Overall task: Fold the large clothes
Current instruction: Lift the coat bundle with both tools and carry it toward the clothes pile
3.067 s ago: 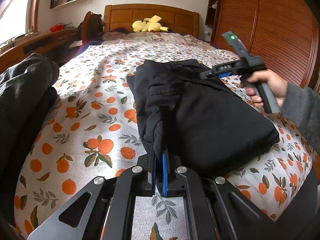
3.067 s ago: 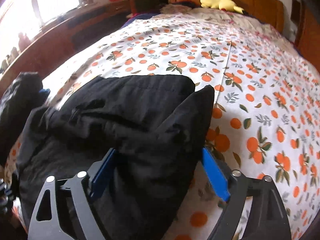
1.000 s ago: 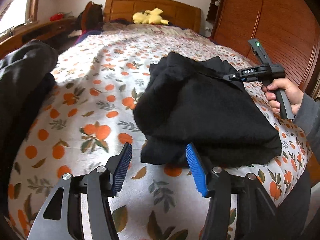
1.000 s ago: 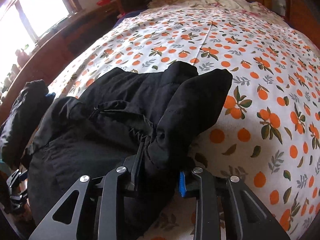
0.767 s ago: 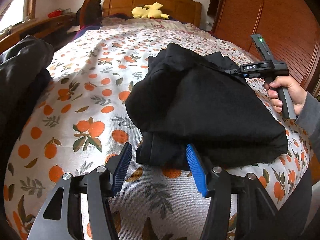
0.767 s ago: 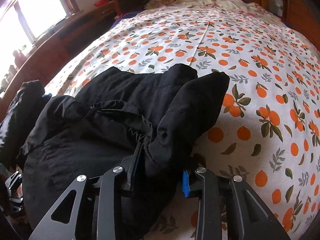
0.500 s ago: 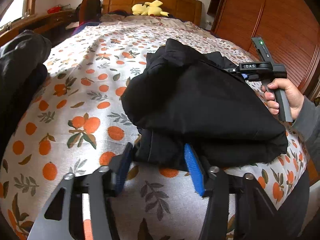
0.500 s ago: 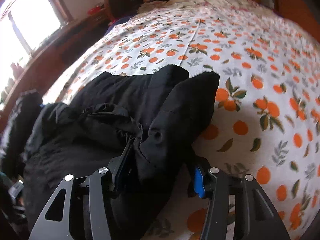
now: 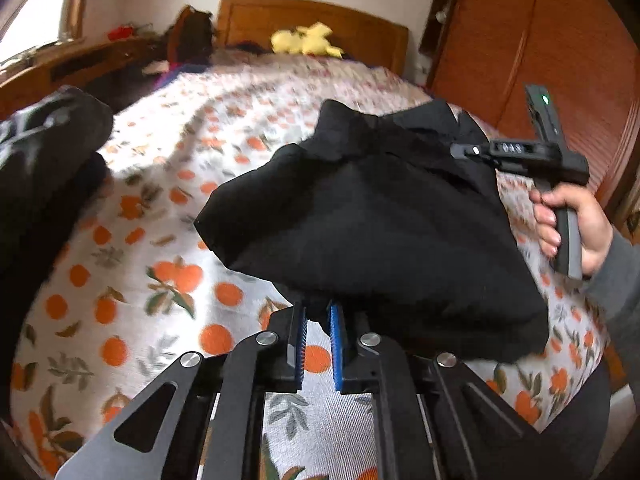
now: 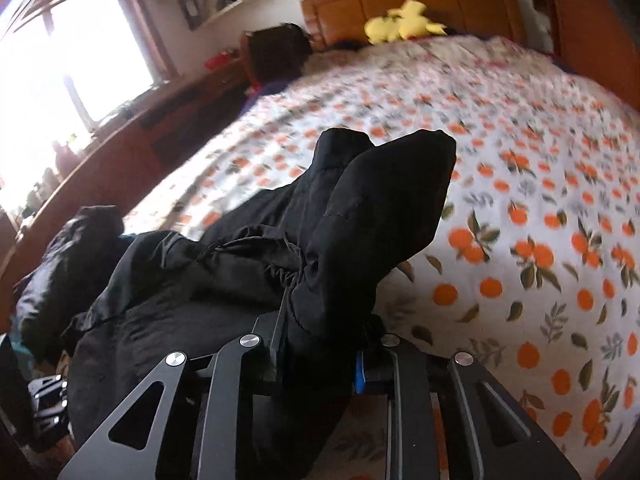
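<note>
A black garment (image 9: 380,232) lies bunched in a folded heap on the orange-print bedspread (image 9: 160,280). My left gripper (image 9: 318,314) is at its near edge. Its blue pads are closing, almost together, with a small fold of the black cloth pinched between their tips. In the right wrist view my right gripper (image 10: 324,330) is closing on a thick bundle of the same garment (image 10: 372,216), which rises in two humps ahead of the jaws. A person's hand (image 9: 576,220) holds the right gripper's handle at the garment's right side.
A second pile of dark clothes (image 9: 44,168) sits on the bed's left edge. A yellow plush toy (image 9: 306,40) lies by the wooden headboard (image 9: 320,16). A wooden wardrobe (image 9: 560,60) stands on the right, and a desk and window (image 10: 80,60) on the left.
The left jaws went from wide open to nearly together on the garment's near edge. The right jaws loosened briefly, then tightened on the bundle. Both grippers rose, lifting the cloth.
</note>
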Tool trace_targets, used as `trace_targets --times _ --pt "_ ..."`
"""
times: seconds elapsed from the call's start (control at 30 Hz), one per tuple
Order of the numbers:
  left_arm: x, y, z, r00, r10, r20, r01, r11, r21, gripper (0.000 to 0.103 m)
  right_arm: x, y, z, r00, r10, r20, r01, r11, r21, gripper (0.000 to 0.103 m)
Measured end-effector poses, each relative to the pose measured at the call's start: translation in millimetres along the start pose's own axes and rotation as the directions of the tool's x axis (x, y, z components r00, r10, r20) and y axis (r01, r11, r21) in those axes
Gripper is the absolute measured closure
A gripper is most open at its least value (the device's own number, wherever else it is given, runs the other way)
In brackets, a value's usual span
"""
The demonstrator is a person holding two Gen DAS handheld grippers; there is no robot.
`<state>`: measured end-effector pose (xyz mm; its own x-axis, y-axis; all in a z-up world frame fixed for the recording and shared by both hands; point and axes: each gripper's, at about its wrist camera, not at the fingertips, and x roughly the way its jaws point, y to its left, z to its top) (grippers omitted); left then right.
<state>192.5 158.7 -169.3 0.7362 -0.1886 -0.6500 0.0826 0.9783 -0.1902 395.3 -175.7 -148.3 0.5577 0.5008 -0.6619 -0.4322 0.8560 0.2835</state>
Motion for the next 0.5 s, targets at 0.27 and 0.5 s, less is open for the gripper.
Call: trace_targets --times 0.27,0.5 --pt "-62 10 16 0.992 0.043 0.122 -0.042 0.999 -0.016 0.093 -30 42 20 0.998 0.051 0.039 -0.049 0.998 -0.032 0.082" --pt "-117 45 31 0.972 0.134 0.194 -0.129 0.991 -0.035 0.093 -20 110 50 0.992 0.119 0.049 -0.115 0.990 -0.076 0.082"
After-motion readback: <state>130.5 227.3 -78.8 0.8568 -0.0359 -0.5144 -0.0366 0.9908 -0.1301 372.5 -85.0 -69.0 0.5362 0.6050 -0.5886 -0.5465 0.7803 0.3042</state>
